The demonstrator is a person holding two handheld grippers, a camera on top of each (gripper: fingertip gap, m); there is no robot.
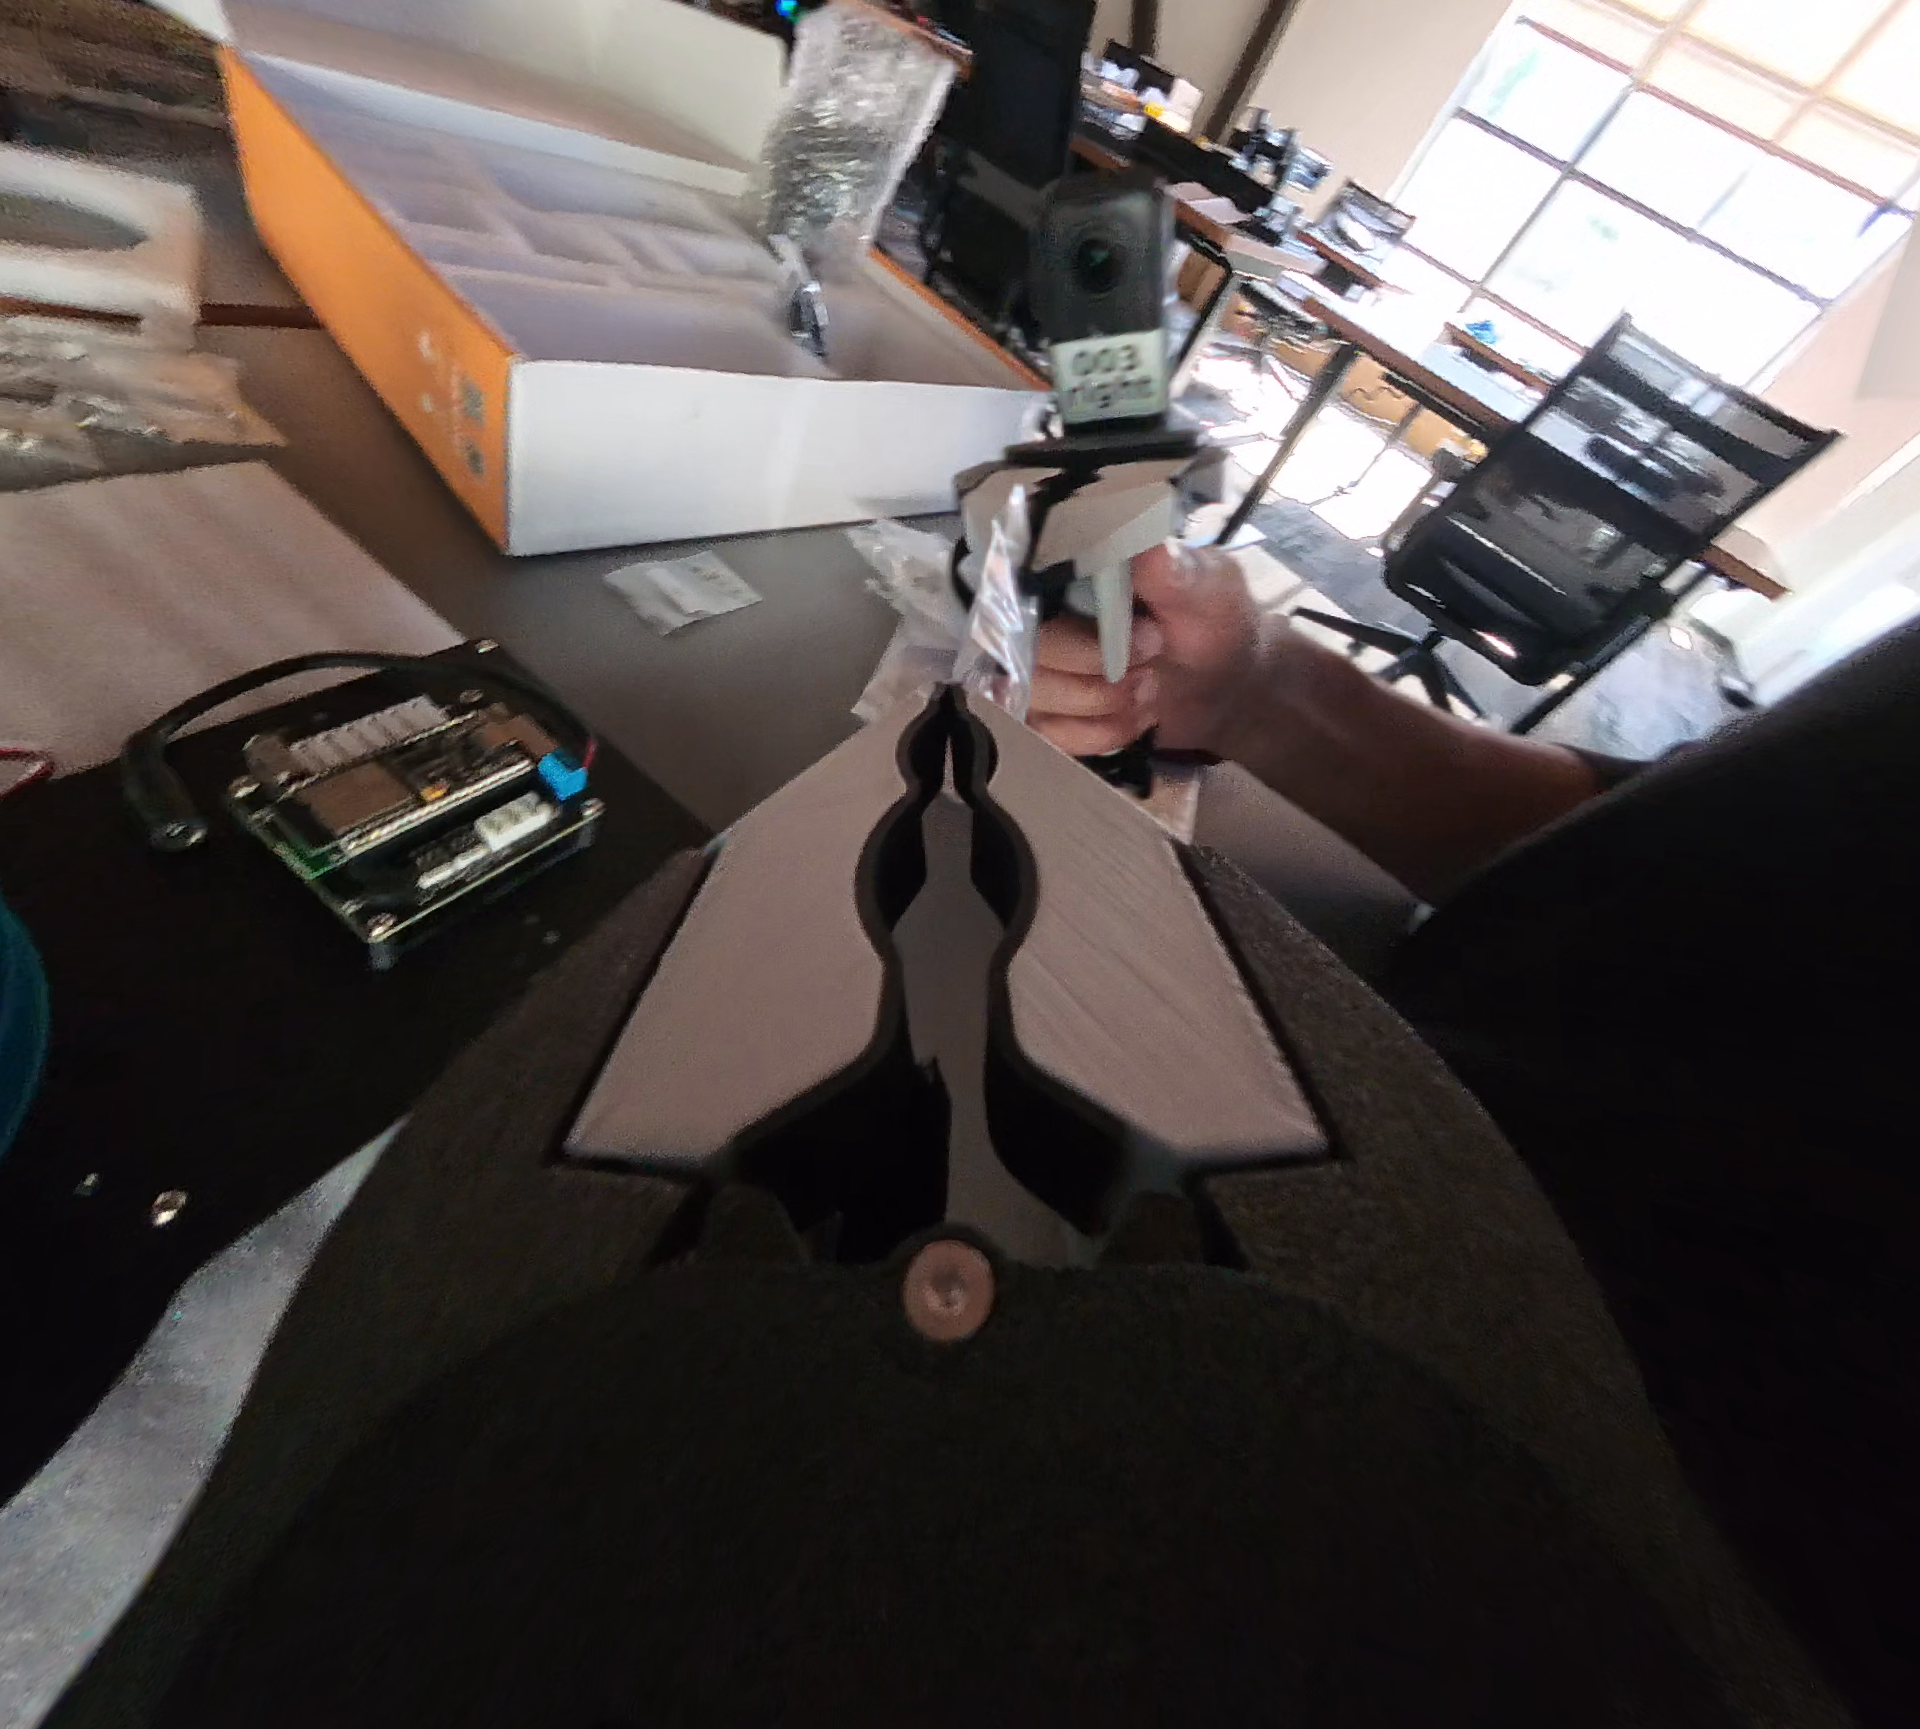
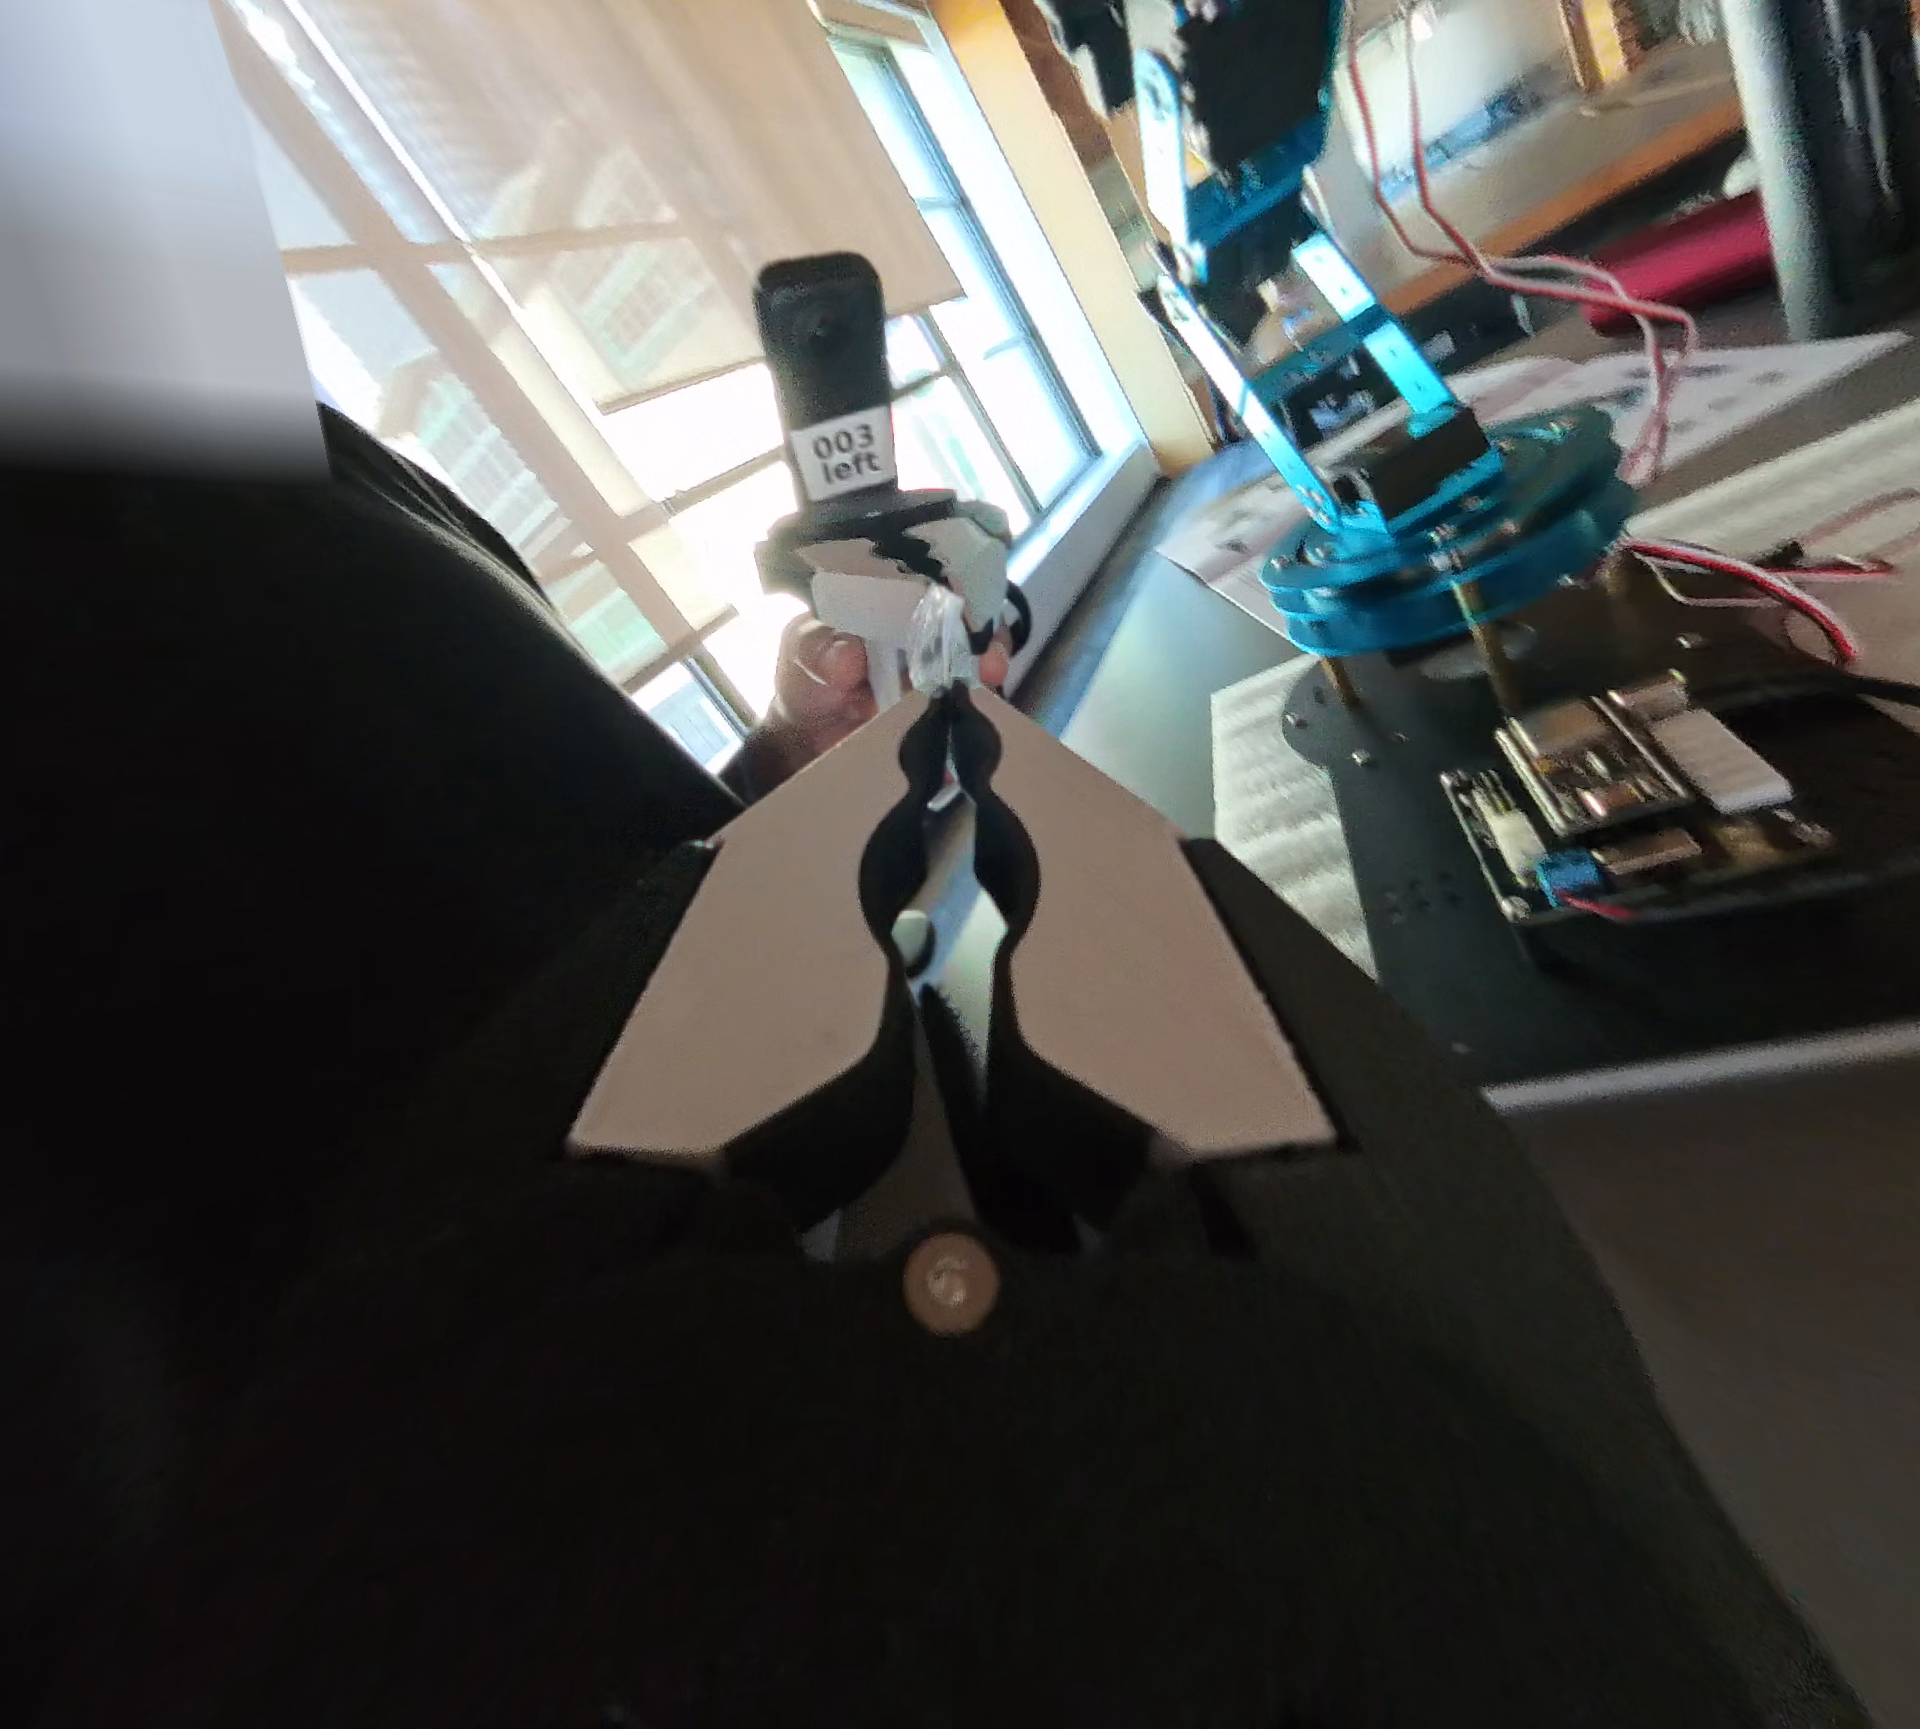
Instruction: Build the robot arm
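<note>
The two grippers face each other in the air with a small clear plastic bag (image 1: 995, 599) stretched between them. My left gripper (image 1: 951, 705) is shut, and the bag's lower corner is pinched at its tips. My right gripper (image 1: 1044, 536) faces it, held by a hand (image 1: 1164, 671), and is shut on the bag's upper part. In the right wrist view my right gripper (image 2: 951, 705) is shut on the bag (image 2: 935, 635), and the left gripper (image 2: 940, 578) pinches the bag's far end.
A circuit board in a clear case (image 1: 416, 806) lies on a black plate on the table and also shows in the right wrist view (image 2: 1621, 786). A blue robot arm kit (image 2: 1351, 391) stands beside it. An open white and orange box (image 1: 623, 245), a bubble-wrap bag (image 1: 852, 110) and a small packet (image 1: 681, 588) lie beyond. Left tips to right tips: about 5 centimeters.
</note>
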